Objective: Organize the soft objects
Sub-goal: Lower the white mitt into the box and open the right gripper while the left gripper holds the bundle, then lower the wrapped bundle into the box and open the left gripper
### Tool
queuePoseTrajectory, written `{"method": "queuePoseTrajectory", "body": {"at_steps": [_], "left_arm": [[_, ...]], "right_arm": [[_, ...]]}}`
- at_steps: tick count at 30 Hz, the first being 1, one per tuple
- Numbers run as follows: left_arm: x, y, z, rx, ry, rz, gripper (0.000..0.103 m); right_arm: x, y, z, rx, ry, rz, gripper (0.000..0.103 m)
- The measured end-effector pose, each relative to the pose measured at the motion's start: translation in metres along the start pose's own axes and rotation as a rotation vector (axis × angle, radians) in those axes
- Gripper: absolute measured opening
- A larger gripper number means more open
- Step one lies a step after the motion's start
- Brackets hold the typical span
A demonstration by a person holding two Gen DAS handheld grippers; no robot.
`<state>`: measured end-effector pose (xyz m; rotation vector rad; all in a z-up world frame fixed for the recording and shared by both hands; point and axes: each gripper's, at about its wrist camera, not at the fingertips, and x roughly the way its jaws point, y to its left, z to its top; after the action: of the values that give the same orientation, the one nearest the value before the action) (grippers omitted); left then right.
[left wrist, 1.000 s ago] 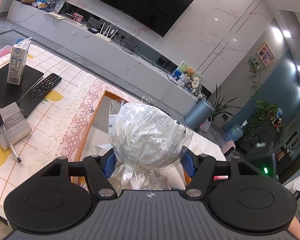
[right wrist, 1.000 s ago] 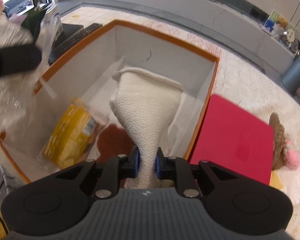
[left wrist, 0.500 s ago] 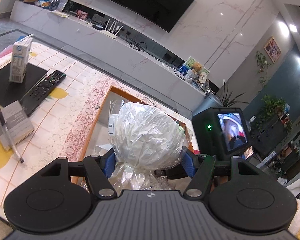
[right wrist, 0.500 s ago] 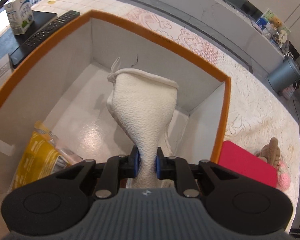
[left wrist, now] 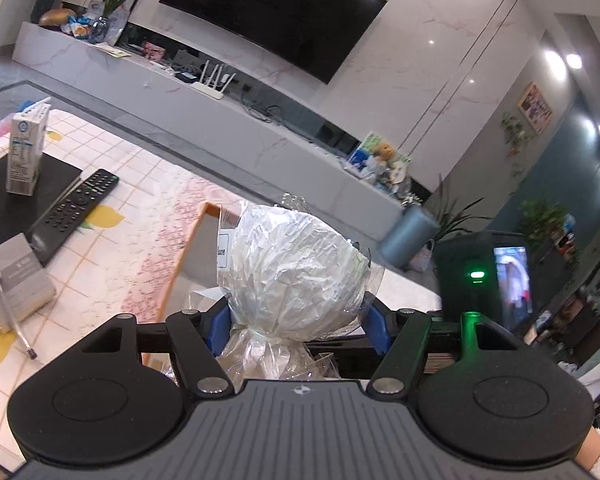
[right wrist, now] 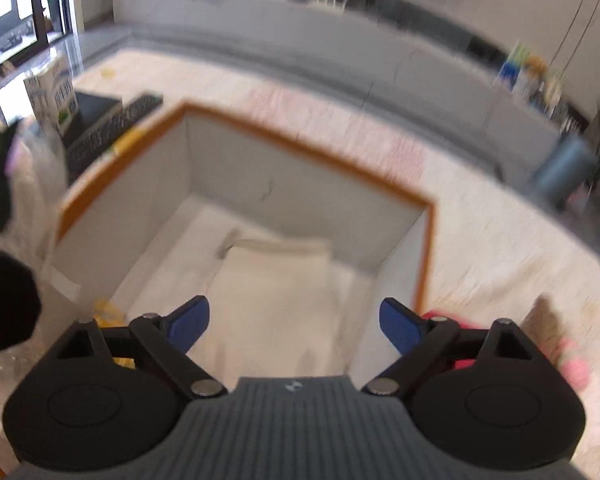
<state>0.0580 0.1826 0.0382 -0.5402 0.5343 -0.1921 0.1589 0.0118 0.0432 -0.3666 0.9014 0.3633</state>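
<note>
Above the near-left corner of the orange-rimmed box, the left gripper pinches a crinkled cellophane-wrapped bundle, its blue pads pressed against the bundle's sides just above the tied neck. By my reading the step in hand is loading soft things into the box: this bundle is not yet inside. The next move calls for lowering it over the rim onto free floor, probably toward the left wall, and letting go only once it rests there, since crinkly wrap may cling to the pads.

Further right, the right gripper hangs over the box with its jaws spread wide and nothing between them. A cream cloth lies on the box floor directly below and ahead of that gap, apart from the pads, toward the far-right corner. The view is blurred.
</note>
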Motion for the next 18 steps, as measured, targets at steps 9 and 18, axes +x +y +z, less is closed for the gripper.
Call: {"method": "queuePoseTrajectory", "body": {"at_steps": [9, 18], "left_arm": [[0.01, -0.011, 0.004, -0.01, 0.005, -0.051, 0.075], [0.075, -0.031, -0.001, 0.023, 0.127, 0.004, 0.075]], "right_arm": [[-0.062, -0.048, -0.021, 0.064, -0.145, -0.026, 0.096], [-0.079, -0.095, -0.056, 0.078, -0.142, -0.091, 0.096]]}}
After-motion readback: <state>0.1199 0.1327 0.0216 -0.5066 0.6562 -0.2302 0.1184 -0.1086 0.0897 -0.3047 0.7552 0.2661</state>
